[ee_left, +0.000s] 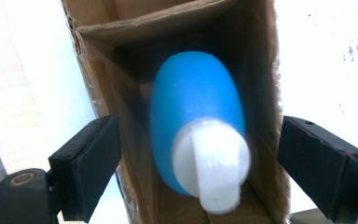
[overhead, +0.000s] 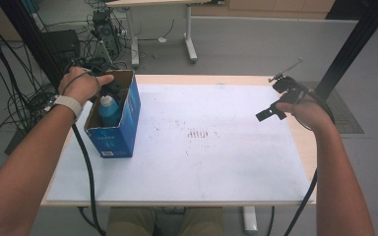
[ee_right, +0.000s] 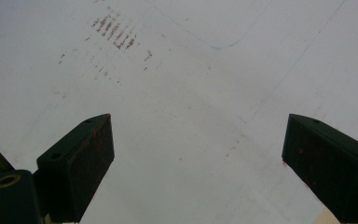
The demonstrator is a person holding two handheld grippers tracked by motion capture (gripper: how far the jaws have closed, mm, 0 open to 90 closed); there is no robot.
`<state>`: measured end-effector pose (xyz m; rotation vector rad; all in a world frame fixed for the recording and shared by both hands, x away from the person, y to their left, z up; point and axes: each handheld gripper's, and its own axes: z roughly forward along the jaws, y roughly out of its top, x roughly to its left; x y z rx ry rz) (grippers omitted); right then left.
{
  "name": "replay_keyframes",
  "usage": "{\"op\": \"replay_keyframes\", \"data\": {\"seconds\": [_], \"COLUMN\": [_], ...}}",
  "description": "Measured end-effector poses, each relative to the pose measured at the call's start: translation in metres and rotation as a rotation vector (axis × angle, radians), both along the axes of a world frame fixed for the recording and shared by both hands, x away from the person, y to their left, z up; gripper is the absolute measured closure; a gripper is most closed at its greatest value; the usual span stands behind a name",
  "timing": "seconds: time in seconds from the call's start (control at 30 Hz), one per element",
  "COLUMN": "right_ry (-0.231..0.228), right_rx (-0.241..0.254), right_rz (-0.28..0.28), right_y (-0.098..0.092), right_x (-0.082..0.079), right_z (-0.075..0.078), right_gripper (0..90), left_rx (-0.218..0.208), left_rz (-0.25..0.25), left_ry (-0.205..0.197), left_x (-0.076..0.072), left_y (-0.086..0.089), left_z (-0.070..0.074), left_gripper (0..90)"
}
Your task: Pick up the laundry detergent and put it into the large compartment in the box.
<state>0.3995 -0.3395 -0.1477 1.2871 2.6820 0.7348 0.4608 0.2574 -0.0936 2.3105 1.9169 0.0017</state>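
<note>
A blue bottle [overhead: 109,112] with a white cap [ee_left: 212,163] stands inside an open cardboard box [overhead: 123,132] with blue outer sides, at the left of the table. My left gripper [overhead: 111,90] hangs over the box's far end, pointing down into it. In the left gripper view the bottle [ee_left: 196,102] sits between the cardboard walls [ee_left: 261,70], and my left gripper [ee_left: 198,128] is open, its pads well clear of bottle and box. My right gripper [overhead: 270,102] is held above the table's right side, open and with nothing in it [ee_right: 198,123].
A white mat [overhead: 216,162] with faint brown marks [overhead: 197,133] covers the wooden table. Black frame posts [overhead: 354,44] rise at the far right and far left. Cables [overhead: 10,98] and equipment lie on the floor at the left, behind the box.
</note>
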Motion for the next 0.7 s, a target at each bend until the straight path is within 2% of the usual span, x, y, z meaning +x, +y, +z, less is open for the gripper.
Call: {"op": "replay_keyframes", "data": {"seconds": [0.13, 0.47, 0.7], "right_ry": [0.000, -0.002, -0.002], "right_rx": [-0.003, -0.004, -0.008], "right_rz": [-0.002, -0.005, -0.011], "right_y": [0.000, -0.001, -0.001], "right_x": [-0.001, -0.004, -0.004], "right_z": [0.001, 0.003, 0.005], "right_gripper": [8.8, 8.8, 8.8], "left_rx": [-0.032, -0.063, -0.085], "left_rz": [-0.021, -0.075, -0.142], "left_ry": [-0.012, -0.069, -0.097], "left_x": [-0.003, -0.014, -0.021], "left_y": [0.004, 0.004, -0.002], "left_z": [0.010, 0.033, 0.054], "left_gripper": [12.7, 12.2, 12.1]}}
